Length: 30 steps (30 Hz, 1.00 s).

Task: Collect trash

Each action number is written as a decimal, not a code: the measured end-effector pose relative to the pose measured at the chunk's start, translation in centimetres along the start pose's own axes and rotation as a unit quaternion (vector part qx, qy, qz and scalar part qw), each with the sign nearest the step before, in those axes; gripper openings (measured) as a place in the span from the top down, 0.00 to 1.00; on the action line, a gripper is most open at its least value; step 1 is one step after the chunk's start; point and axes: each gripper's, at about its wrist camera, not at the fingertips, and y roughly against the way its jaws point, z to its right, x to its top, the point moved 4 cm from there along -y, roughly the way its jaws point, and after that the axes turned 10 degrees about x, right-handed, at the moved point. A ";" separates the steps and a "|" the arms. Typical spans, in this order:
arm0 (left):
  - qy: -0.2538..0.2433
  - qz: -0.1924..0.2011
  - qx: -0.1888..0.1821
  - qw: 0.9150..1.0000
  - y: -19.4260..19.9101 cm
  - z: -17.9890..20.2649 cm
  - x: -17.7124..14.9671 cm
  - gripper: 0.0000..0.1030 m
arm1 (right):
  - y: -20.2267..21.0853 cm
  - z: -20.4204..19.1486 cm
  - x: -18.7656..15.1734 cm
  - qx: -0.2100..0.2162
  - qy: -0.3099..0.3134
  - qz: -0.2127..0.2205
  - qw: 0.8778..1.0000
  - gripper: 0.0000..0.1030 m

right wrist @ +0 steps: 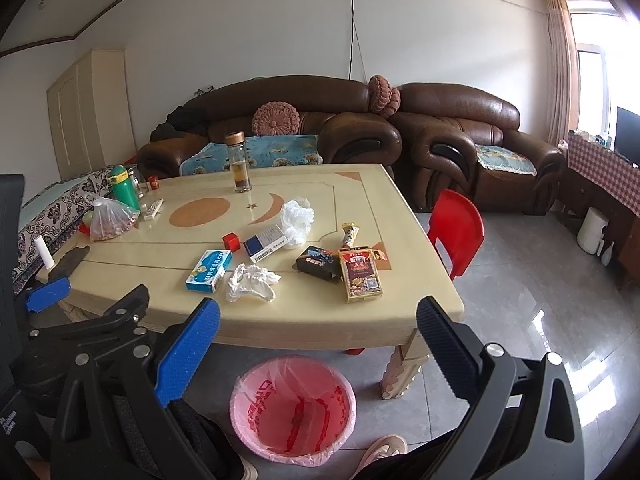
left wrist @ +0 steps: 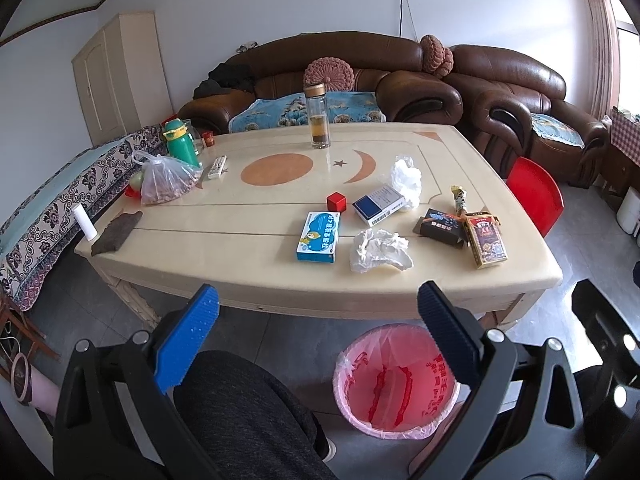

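A crumpled white tissue (left wrist: 378,249) (right wrist: 251,282) lies near the front edge of the beige table (left wrist: 240,272) (right wrist: 300,320). Around it lie a blue medicine box (left wrist: 319,237) (right wrist: 209,271), a navy-and-white box (left wrist: 378,204) (right wrist: 265,244), a black packet (left wrist: 442,227) (right wrist: 318,263), a red-gold card box (left wrist: 486,239) (right wrist: 359,274), a snack wrapper (left wrist: 459,199) (right wrist: 349,234) and a white plastic bag (left wrist: 406,180) (right wrist: 297,216). A pink-lined bin (left wrist: 394,384) (right wrist: 294,410) stands on the floor below. My left gripper (left wrist: 318,312) and right gripper (right wrist: 318,324) are open and empty, held before the table.
A glass tea bottle (left wrist: 318,118), green flask (left wrist: 180,142), bag of nuts (left wrist: 166,182), remote (left wrist: 217,167), small red cube (left wrist: 335,201), white roll (left wrist: 85,224) and dark cloth (left wrist: 116,233) also sit on the table. A red chair (right wrist: 456,232) stands at its right. Sofas lie behind.
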 end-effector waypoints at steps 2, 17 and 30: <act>-0.002 0.000 -0.003 1.000 -0.1 0.1 0.1 0.06 | -0.3 0.5 0.1 -0.002 -0.002 -0.001 1.000 0.06; -0.005 -0.024 -0.019 1.000 -3.9 0.9 1.2 0.06 | -3.2 4.4 1.0 0.001 -0.027 -0.002 1.000 0.06; -0.007 -0.049 -0.030 0.998 -8.0 1.5 2.8 0.06 | -6.8 6.5 2.1 0.003 -0.032 -0.009 0.999 0.06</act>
